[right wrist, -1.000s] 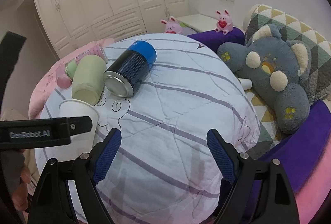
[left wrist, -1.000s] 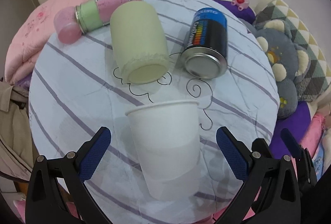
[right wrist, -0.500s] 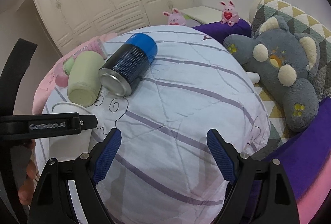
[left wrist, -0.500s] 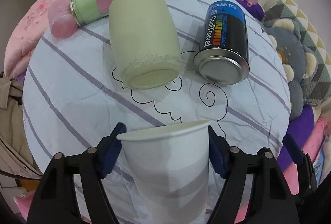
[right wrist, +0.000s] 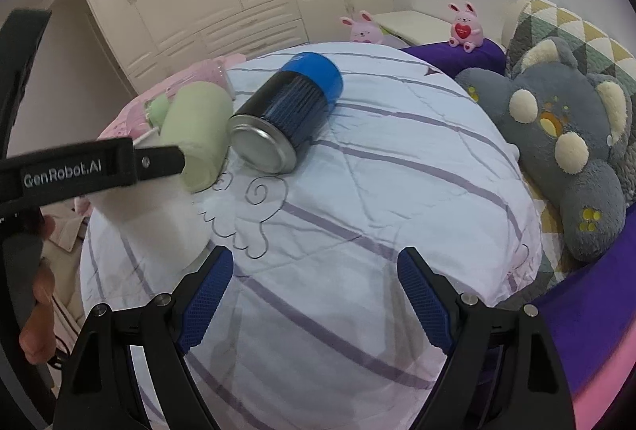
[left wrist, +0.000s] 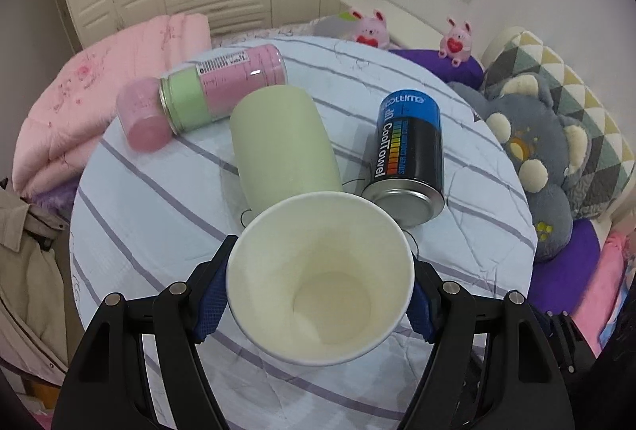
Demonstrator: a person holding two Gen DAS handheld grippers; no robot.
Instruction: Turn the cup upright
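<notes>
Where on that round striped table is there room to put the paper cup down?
Bare cloth lies between the right gripper and the blue can, stretching toward the grey plush. The far left is crowded: green cup, pink bottle and can lie close together. The left gripper holds the paper cup.

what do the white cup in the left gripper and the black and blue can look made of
The white cup looks like thin matte paper, with a rolled rim and seamed base disc. The black and blue can seems to be metal: its crimped end is shiny silver and the printed body is glossy.
</notes>
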